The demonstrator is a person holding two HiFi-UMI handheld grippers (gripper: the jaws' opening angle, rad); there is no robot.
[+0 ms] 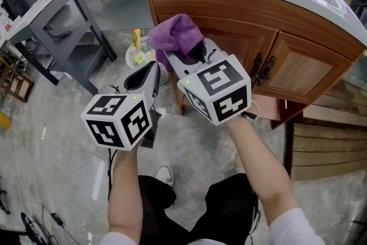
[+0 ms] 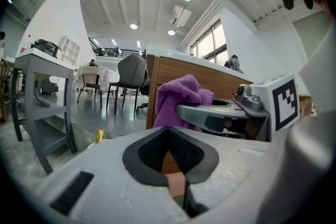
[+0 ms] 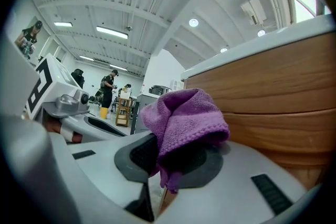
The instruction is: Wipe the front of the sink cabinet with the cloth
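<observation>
Cloth (image 1: 178, 36), purple and bunched, sits clamped in the fingers of your right gripper (image 1: 194, 55), close to the left end of the sink cabinet (image 1: 229, 37) front; contact with the wood is unclear. Your left gripper (image 1: 150, 73) hangs beside it, fingers together on nothing. Wiping looks about to begin: next, press the cloth flat on the panel and sweep right toward the doors (image 1: 298, 72).

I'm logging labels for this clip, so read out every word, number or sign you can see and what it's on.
No text can be read.
The left gripper and right gripper carry only black-and-white square markers, no letters.
The yellow item has print too small to read.
</observation>
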